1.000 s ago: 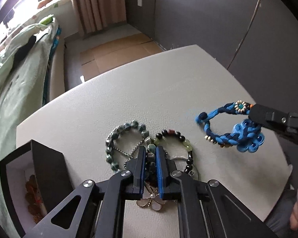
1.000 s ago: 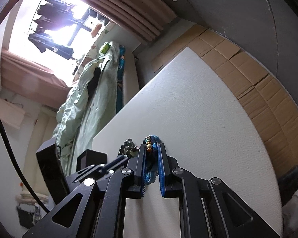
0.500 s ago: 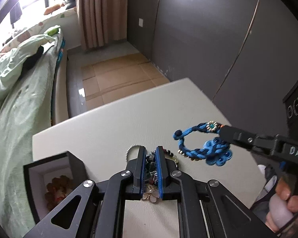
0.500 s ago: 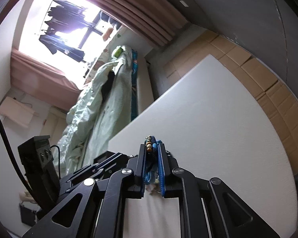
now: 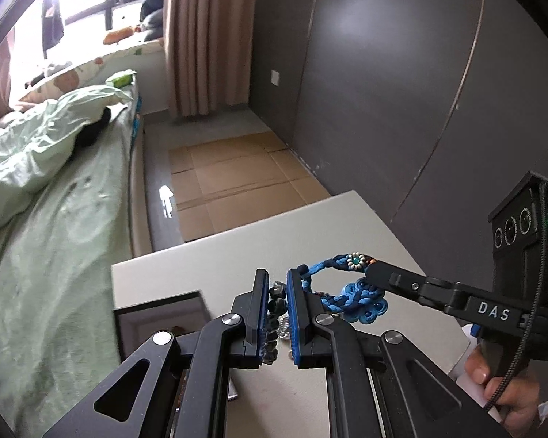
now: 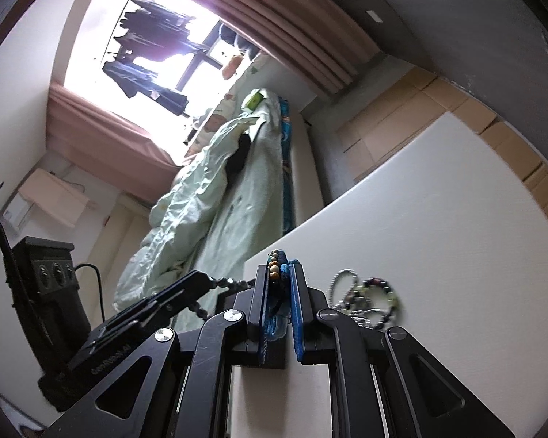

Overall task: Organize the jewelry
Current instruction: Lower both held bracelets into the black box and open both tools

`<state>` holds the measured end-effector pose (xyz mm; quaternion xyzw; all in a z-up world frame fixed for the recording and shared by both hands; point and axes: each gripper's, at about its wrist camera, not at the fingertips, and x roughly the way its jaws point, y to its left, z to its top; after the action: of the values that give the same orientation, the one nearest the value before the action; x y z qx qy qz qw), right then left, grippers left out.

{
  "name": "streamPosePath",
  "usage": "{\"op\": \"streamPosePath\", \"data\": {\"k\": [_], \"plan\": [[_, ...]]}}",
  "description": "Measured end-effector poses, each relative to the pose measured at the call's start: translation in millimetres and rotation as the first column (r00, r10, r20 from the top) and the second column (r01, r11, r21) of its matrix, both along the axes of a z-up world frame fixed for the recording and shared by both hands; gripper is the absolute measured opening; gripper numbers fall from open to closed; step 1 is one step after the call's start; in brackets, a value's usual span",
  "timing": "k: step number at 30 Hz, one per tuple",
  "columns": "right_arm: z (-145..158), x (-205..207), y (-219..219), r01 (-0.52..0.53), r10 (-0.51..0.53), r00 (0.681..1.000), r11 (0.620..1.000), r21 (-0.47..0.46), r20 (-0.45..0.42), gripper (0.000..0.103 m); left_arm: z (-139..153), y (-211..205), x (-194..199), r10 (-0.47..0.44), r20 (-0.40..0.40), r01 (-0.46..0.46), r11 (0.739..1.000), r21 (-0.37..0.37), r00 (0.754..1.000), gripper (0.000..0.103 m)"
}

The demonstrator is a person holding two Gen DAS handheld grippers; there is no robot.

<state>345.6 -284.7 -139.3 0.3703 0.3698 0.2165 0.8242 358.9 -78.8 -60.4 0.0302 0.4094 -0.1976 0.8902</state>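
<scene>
Jewelry is mid-sort: my left gripper pinches a dark bead bracelet, my right gripper clamps the blue braided bracelet. Box awaits; other pieces lie on the table.

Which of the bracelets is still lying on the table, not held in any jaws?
The multicoloured bead bracelet, beside a silver chain. The blue braided bracelet and the dark green bead bracelet are both gripped.

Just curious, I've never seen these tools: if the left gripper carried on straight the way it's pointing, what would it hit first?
Probably the white table. The left gripper, shut on a dark bead bracelet, points down across its bare top, past the blue braided bracelet. Depth is hard to judge.
</scene>
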Motion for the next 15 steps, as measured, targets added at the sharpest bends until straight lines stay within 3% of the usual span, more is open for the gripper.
{"op": "streamPosePath", "data": {"k": [7,15], "plan": [[5.7,1.7,29.4,-0.031,0.032,0.999,0.999,-0.013,0.015,0.012,2.3,33.3,-6.4,0.053,0.005,-0.053,0.999,-0.011,0.999,0.010],[5.2,2.9,54.5,-0.076,0.076,0.997,0.996,-0.043,0.014,0.012,-15.2,62.3,-5.7,0.100,-0.025,-0.100,0.995,-0.008,0.995,0.011]]}}
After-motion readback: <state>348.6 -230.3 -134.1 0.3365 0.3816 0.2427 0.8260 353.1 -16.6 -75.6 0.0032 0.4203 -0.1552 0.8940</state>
